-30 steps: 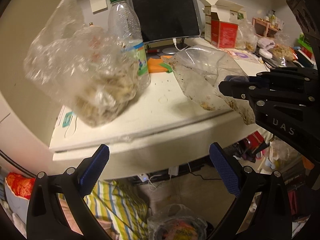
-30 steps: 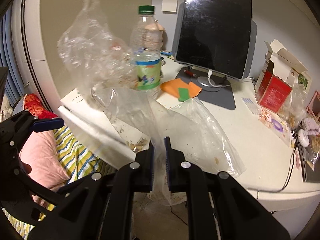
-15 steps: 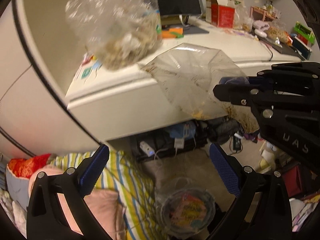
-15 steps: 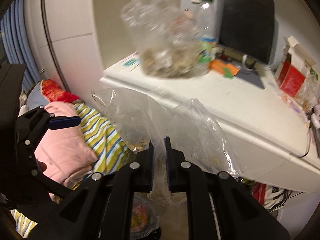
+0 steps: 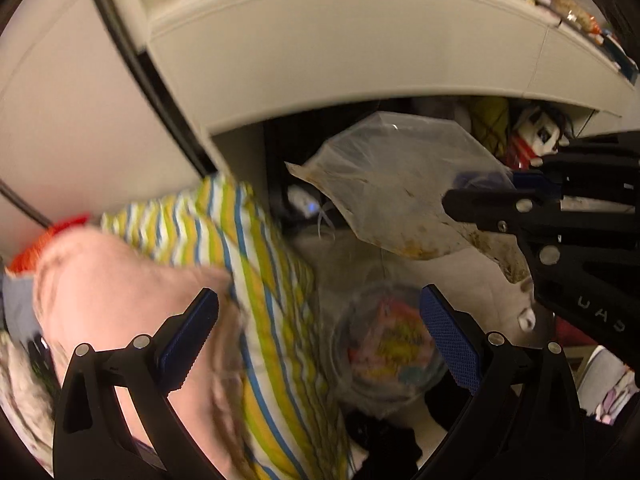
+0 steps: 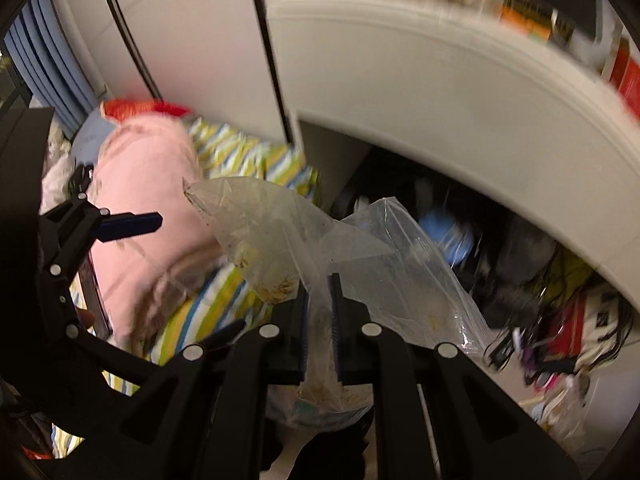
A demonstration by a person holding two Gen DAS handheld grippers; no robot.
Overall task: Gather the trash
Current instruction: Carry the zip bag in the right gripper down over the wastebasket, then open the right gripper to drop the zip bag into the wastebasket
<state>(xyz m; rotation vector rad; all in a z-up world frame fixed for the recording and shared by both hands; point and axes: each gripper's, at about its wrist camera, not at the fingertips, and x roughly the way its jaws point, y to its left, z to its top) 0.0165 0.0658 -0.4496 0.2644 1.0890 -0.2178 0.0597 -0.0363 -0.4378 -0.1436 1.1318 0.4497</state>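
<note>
Plastic bag (image 6: 280,240) pinched in the right tongs (image 6: 319,320), below the desk (image 5: 360,52) edge.

The soiled clear bag is clamped between the closed blue pads of the right tongs and is held in the air under the white desk front, above a bin (image 5: 390,344) lined with clear plastic and filled with colourful wrappers. Crumbs are seen stuck inside the bag. The left tongs (image 5: 320,340) are spread wide with nothing between them. A striped cover (image 5: 256,264) and a pink pillow (image 6: 148,208) are seen at the left; both views are blurred.
</note>
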